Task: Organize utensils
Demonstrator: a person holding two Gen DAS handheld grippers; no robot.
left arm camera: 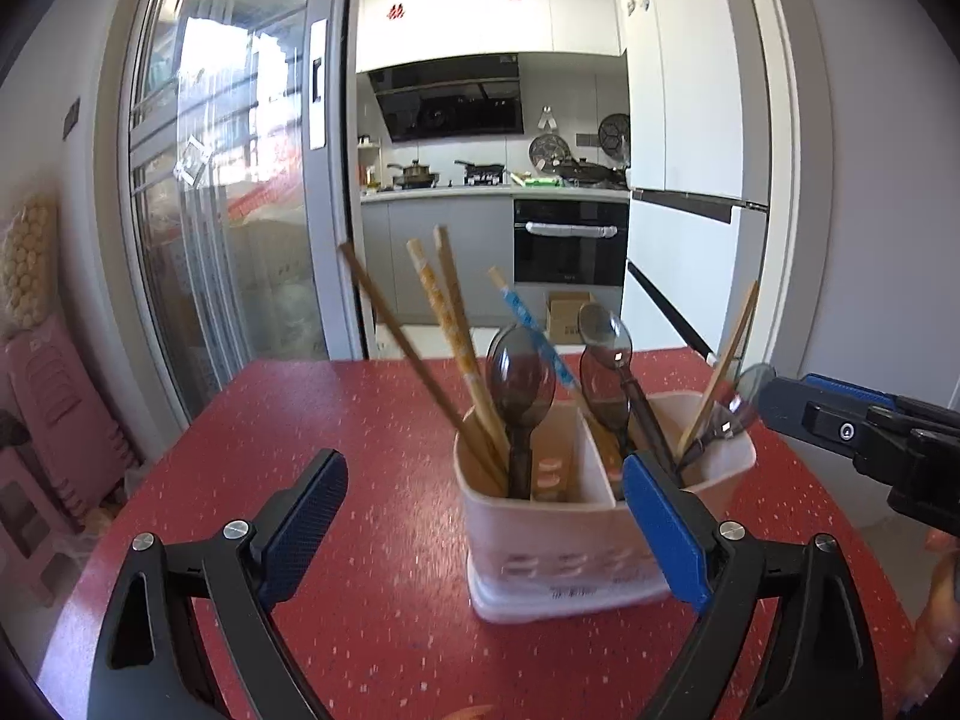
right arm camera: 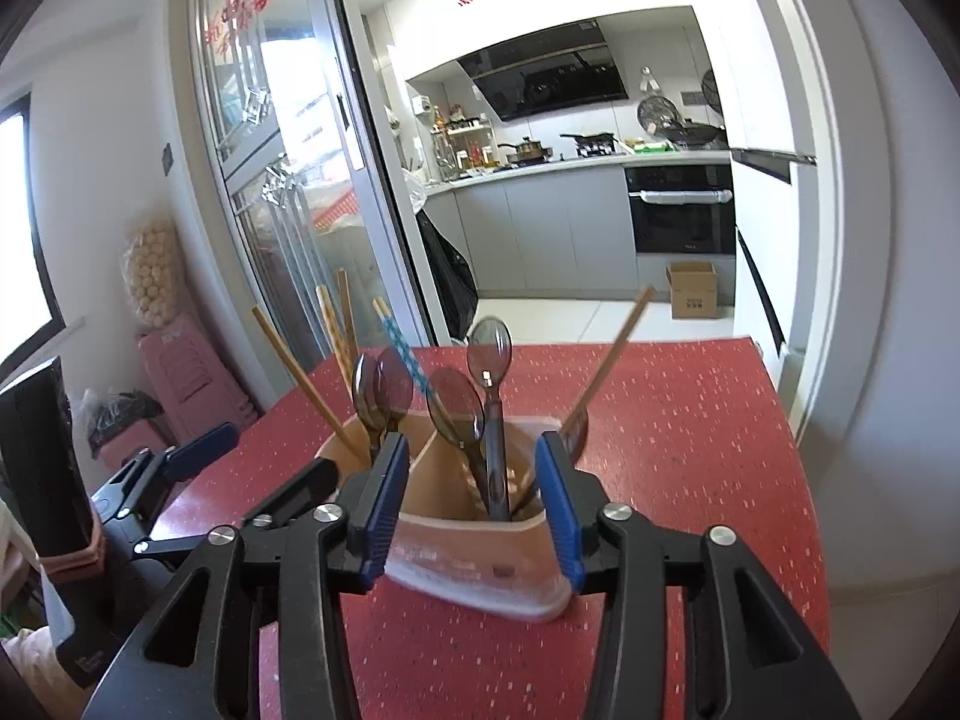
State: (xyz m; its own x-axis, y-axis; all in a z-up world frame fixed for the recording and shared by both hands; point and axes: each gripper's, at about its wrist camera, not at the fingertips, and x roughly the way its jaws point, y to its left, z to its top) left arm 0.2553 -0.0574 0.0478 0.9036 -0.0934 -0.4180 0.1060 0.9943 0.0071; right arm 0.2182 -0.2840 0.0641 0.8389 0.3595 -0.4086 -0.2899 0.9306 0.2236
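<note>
A pale two-compartment utensil holder stands on the red table. Its left compartment holds several chopsticks and a dark translucent spoon. Its right compartment holds more dark spoons and one chopstick. My left gripper is open and empty, just in front of the holder. My right gripper is open with its fingers on either side of the holder, touching nothing. Its fingers show at the right of the left wrist view.
A sliding glass door stands behind the table on the left. A kitchen with an oven and a cardboard box lies beyond. Pink stools stand left of the table. The table's far edge is close behind the holder.
</note>
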